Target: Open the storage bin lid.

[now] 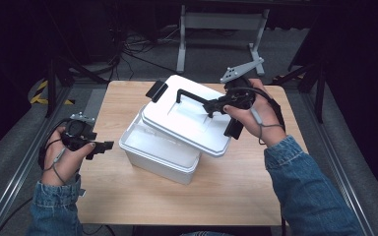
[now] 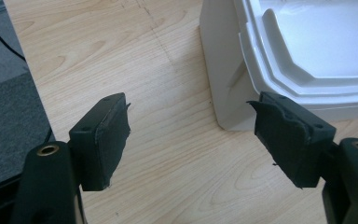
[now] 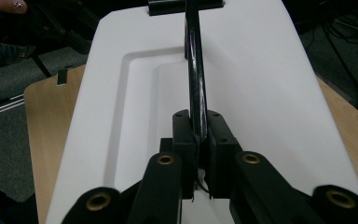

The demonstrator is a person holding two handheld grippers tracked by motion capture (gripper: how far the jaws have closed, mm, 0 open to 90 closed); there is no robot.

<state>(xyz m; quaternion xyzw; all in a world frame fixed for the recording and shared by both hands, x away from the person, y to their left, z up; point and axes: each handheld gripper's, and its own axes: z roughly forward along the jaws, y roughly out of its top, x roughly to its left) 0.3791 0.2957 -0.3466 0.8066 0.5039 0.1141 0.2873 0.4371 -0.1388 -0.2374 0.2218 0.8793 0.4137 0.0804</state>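
A white plastic box (image 1: 150, 155) stands in the middle of the wooden table (image 1: 128, 196). Its white lid (image 1: 187, 120) is lifted and tilted, shifted back and to the right of the box's opening. My right gripper (image 1: 211, 107) is shut on the lid's black handle (image 1: 192, 94), which runs up between the jaws as a thin black bar (image 3: 196, 88) over the lid (image 3: 256, 84). My left gripper (image 1: 106, 146) stands open just left of the box, nothing between its pads (image 2: 109, 140). The box's corner (image 2: 223, 79) and open rim show past them.
A black latch (image 1: 156, 90) hangs at the lid's far left end. The table's left edge (image 2: 25, 70) drops to grey floor. A white metal frame (image 1: 221, 22) and cables (image 1: 138, 49) lie on the floor beyond the table.
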